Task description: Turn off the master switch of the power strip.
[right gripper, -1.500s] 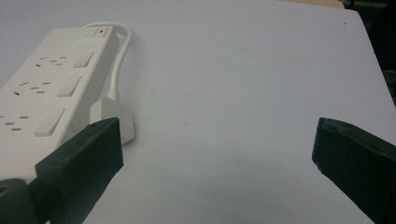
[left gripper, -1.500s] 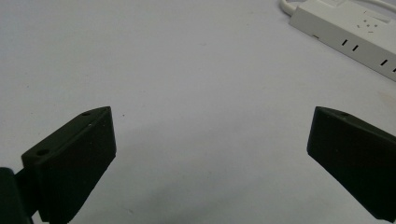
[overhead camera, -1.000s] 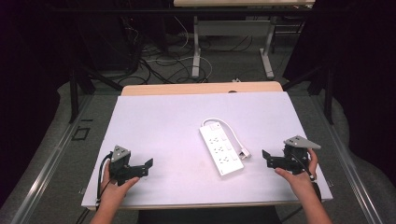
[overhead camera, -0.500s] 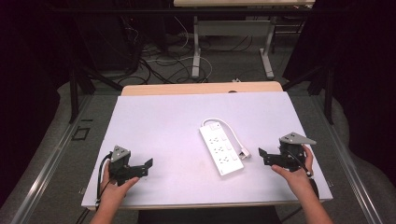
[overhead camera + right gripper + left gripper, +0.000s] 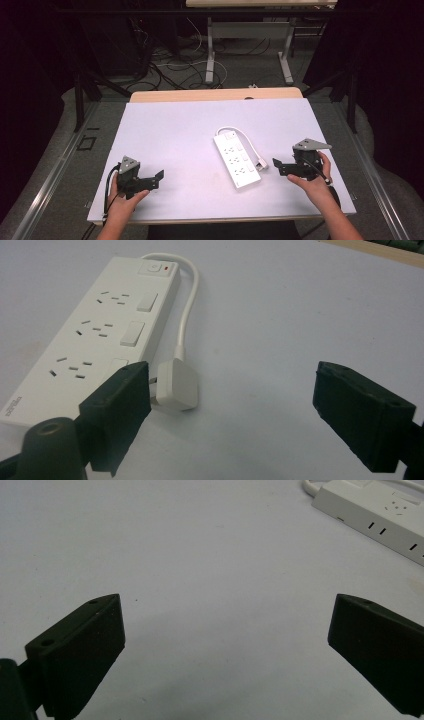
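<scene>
White power strip [image 5: 237, 161] is lying untouched on the worktop [image 5: 170, 130]; left tool [image 5: 145, 181] and right tool [image 5: 280, 166] are hovering released, nothing grasped yet.

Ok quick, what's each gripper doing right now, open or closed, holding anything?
Left gripper: open, holding nothing, over bare table.
Right gripper: open, holding nothing, beside the power strip.

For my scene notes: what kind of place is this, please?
Probably a lab or workshop set up for recording: a white-covered table holding just a power strip, loose cables on the floor, and dark surroundings.
</scene>
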`<control>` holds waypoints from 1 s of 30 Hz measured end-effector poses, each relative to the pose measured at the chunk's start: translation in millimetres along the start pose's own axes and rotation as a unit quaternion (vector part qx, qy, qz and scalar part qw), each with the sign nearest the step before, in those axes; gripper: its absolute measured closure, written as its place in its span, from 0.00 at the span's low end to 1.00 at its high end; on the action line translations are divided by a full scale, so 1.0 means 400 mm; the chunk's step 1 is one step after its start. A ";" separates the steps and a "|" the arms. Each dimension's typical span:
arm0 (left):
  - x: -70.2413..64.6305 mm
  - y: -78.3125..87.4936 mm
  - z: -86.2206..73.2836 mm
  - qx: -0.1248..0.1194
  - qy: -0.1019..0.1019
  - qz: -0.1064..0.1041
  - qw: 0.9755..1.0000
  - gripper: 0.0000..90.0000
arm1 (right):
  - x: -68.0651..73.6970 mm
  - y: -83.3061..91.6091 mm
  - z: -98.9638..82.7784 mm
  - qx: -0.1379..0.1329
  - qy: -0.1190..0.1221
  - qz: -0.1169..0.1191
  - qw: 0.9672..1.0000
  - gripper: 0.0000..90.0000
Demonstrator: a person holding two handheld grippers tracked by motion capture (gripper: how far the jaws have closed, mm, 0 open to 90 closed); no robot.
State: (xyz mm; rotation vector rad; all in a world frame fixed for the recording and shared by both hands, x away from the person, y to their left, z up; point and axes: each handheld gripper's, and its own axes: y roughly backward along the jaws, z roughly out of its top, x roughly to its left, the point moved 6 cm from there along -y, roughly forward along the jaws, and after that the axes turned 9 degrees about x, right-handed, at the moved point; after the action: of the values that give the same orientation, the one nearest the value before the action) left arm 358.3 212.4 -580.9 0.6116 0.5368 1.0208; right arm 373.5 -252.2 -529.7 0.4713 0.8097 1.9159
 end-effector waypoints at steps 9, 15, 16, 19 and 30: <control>0.001 0.000 0.000 0.001 0.000 -0.001 1.000 0.02 | 0.011 -0.004 0.026 0.008 0.010 0.009 1.000 0.19; -0.001 0.000 -0.001 0.002 0.002 -0.002 1.000 0.02 | 0.019 -0.007 0.039 0.014 0.011 0.015 1.000 0.21; -0.001 0.000 -0.001 0.003 0.002 -0.003 1.000 0.02 | 0.021 -0.007 0.041 0.016 0.013 0.019 1.000 0.22; 0.000 0.000 0.000 0.002 0.000 -0.002 1.000 0.02 | 0.025 -0.009 0.046 0.021 0.012 0.022 0.999 0.23; 0.000 0.000 0.000 0.002 0.001 -0.003 1.000 0.02 | 0.044 -0.023 0.073 0.030 0.018 0.038 0.999 0.28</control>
State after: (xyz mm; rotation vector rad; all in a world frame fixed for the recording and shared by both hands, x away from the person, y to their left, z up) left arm 358.2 212.3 -580.9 0.6122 0.5415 1.0150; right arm 389.6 -223.7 -516.0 0.5129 0.8860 1.9786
